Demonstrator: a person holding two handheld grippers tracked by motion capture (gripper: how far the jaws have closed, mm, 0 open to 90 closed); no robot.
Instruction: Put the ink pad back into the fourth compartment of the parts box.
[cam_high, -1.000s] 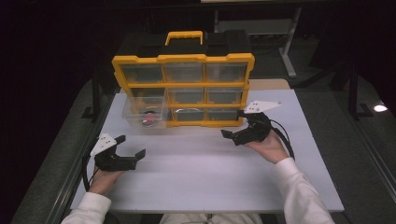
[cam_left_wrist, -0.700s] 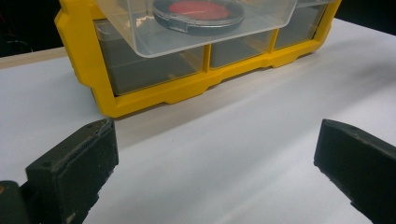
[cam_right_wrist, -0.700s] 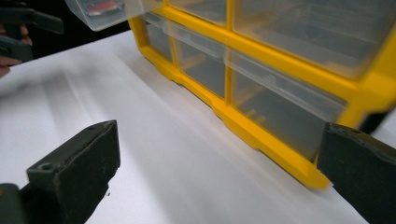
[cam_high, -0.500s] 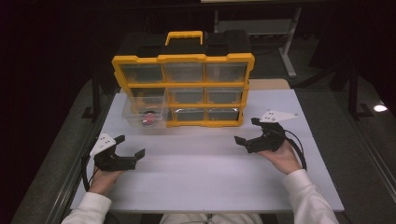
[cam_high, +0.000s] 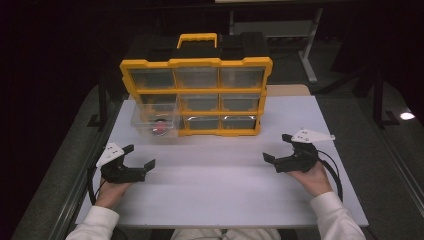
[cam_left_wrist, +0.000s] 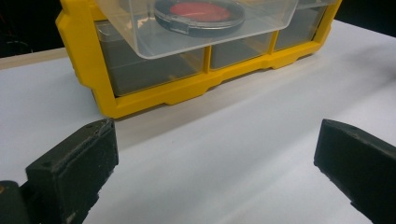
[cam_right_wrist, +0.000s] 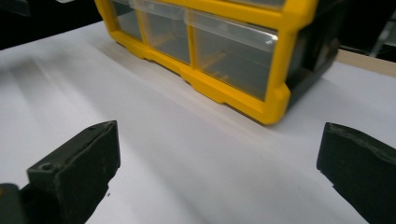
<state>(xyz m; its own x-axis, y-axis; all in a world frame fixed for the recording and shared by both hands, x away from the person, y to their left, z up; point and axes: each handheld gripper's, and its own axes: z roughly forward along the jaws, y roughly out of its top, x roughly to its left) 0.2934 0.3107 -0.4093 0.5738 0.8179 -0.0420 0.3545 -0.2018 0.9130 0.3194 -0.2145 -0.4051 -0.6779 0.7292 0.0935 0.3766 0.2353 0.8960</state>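
— Moved since a second ago: right gripper (cam_high: 282, 149), pulled back from the front of the organiser (cam_high: 196, 96) toward the near right part of the table (cam_high: 220, 200). Left gripper (cam_high: 139, 156) unchanged, same spot at near left.

— Jaw state, right?

— Spread wide, nothing between them. Seen along its own view: two black jaws far apart, bare white table beneath, yellow corner of organiser (cam_right_wrist: 261, 88) ahead and well apart.

— Left?

— Also spread wide, empty. Resting low over the table in front of the organiser's left end; hand (cam_high: 111, 190) behind it, white sleeve at the bottom edge.

— Drawer position?

— Clear drawer (cam_high: 155, 120) pulled out from the left column, middle row, sticking forward over the table. Seen from the left gripper view: drawer (cam_left_wrist: 196, 28) overhanging the bottom-row compartment, apart from both jaws.

— Contents?

— Round disc (cam_high: 160, 129), red centre with dark rim, lying flat on the drawer floor. Clearer from below through the clear plastic (cam_left_wrist: 200, 13).

— Rest of the organiser?

— Upright near the far edge of the table, three by three compartments, yellow frame, yellow handle (cam_high: 198, 39) on top. Other drawers pushed in; contents too dim to tell.

— Surroundings?

— Dark room, grey floor to both sides of the table.
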